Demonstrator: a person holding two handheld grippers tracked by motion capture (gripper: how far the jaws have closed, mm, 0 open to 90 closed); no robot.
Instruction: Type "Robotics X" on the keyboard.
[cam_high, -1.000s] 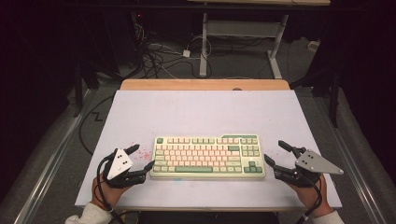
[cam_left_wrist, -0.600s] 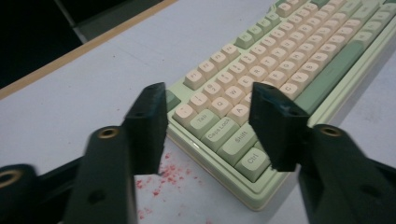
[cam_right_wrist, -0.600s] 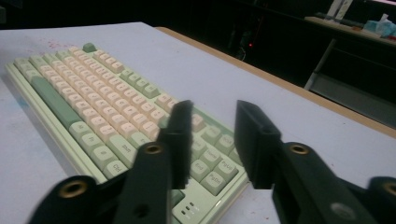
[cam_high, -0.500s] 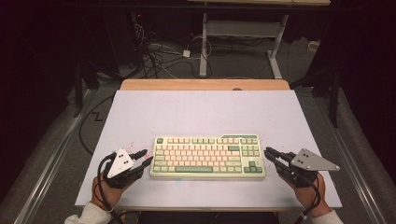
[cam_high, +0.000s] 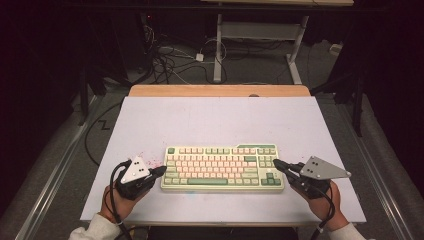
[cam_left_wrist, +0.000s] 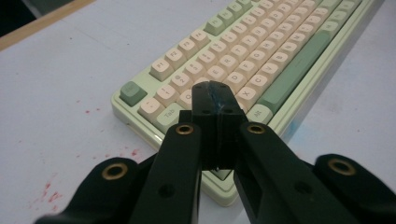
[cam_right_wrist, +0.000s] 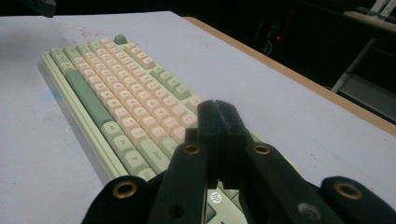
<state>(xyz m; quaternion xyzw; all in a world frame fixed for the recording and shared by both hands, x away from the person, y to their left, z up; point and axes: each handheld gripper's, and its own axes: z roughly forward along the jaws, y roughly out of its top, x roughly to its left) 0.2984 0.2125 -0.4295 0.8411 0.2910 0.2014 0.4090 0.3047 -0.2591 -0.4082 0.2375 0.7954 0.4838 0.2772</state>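
Green-and-cream keyboard (cam_high: 222, 167) lies on the table (cam_high: 215, 120); the left gripper (cam_high: 159, 171) and right gripper (cam_high: 278, 165), both clenched on nothing, touch its ends.

Count on table (cam_high: 210, 120) — one keyboard (cam_high: 222, 167), two grippers — left (cam_high: 159, 171), right (cam_high: 278, 164).

Each closed claw hides keyboard (cam_left_wrist: 261, 56) corner keys — legends blurred.
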